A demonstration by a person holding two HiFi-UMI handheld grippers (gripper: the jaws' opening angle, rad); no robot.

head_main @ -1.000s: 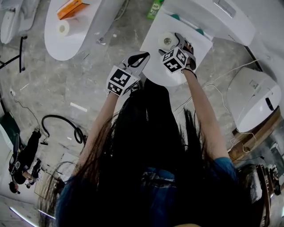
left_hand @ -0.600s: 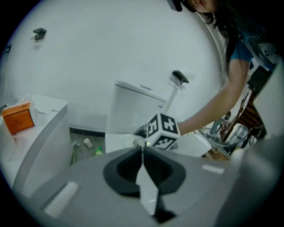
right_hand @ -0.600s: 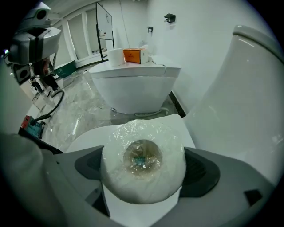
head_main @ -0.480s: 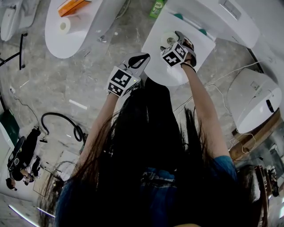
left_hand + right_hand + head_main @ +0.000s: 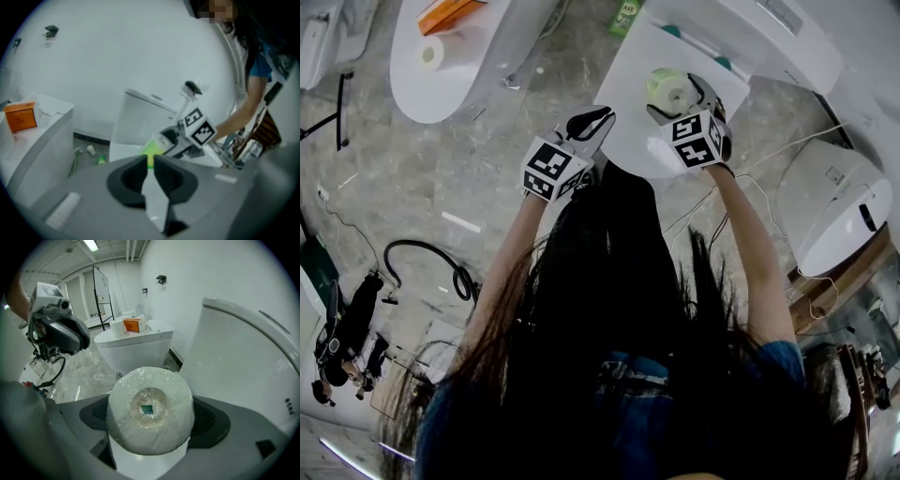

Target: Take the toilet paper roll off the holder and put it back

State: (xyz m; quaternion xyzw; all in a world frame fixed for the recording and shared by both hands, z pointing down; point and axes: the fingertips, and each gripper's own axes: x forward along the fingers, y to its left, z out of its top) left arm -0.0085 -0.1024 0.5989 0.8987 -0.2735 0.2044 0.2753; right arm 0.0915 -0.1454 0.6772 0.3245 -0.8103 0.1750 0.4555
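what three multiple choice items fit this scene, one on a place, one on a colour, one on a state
1. Where is the plastic-wrapped white toilet paper roll?
A) between the right gripper's jaws
B) on the floor
C) on a wall hook

2. What colour is the small box on the neighbouring white toilet?
A) blue
B) orange
C) black

3. How do the left gripper's jaws stand?
A) wide apart
B) clamped on a bottle
C) together, empty

Answers:
1 A, the right gripper view shows the roll between the jaws.
2 B, the box is plainly orange.
3 C, the left gripper view shows the jaws meeting with nothing between them.
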